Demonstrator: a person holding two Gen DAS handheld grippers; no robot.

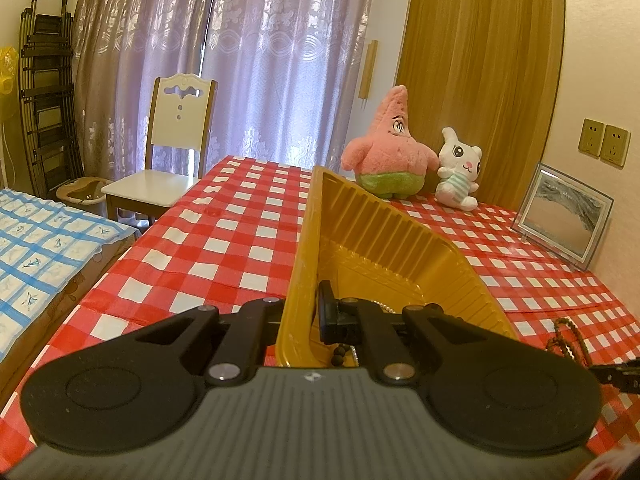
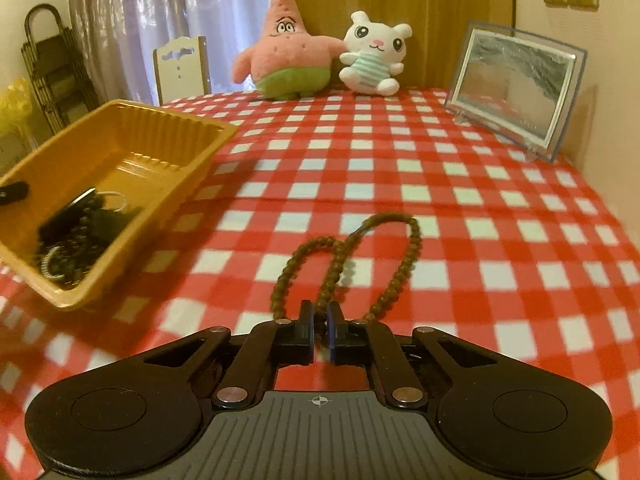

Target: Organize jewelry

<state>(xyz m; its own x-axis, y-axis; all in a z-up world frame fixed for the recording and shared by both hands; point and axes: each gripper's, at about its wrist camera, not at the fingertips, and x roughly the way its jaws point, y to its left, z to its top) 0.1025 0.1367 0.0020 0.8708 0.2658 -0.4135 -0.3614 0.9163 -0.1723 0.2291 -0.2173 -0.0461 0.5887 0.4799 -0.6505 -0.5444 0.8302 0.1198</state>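
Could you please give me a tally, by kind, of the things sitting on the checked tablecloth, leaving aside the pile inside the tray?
Plush toys: 2, pink star and white bunny
Picture frames: 1
Gold trays: 1, gripped at its wall by the left tool
Brown bead strands: 1, pinched by the right tool
Total: 5

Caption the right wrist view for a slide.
Right gripper pinches a brown bead strand beside the yellow tray.

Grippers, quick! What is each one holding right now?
Left gripper: shut on the side wall of the gold tray.
Right gripper: shut on the brown bead necklace, whose far loops lie on the checked tablecloth.
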